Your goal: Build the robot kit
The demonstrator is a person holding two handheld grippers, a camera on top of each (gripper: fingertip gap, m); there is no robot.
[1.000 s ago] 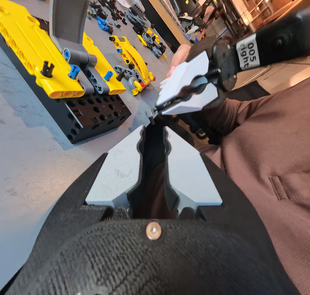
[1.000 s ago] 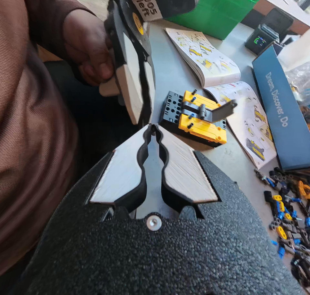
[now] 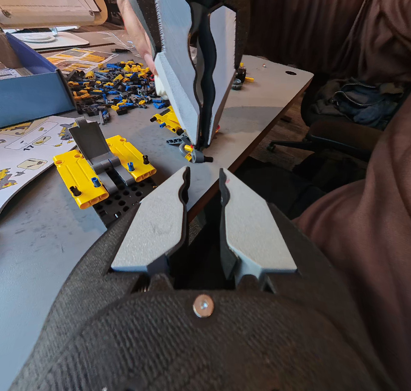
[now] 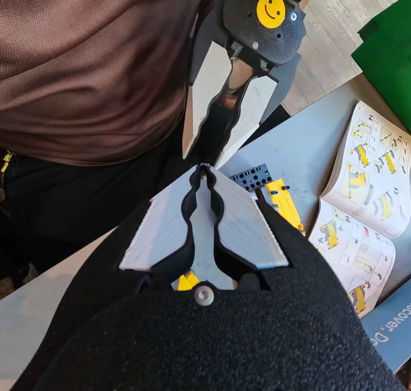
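My right gripper (image 3: pixel 201 145) comes down from above in the left wrist view and is shut on a small grey connector with a black pin (image 3: pixel 198 156), held just above the grey table (image 3: pixel 44 246) near its front edge. In its own view its tips (image 4: pixel 202 168) pinch the same piece (image 4: pixel 203 173). My left gripper (image 3: pixel 204 171) is open and empty, its tips just short of the connector; it also shows in the right wrist view (image 4: pixel 200 161). A black perforated block with yellow panels and a raised grey flap (image 3: pixel 100 168) lies left of both grippers.
A pile of loose yellow, blue and grey pieces (image 3: pixel 117 86) lies farther back beside a blue box (image 3: pixel 29 91). An open instruction booklet (image 4: pixel 364 191) lies by the block. A yellow part-built piece (image 3: pixel 166 119) sits behind the right gripper. A green bin (image 4: pixel 387 53) stands beyond the booklet. My two grippers' fingertips are within a few centimetres of each other.
My right gripper has swung from lying sideways to pointing down, still holding the small piece, now right in front of my left tips. My left gripper has turned toward the table and stays open.
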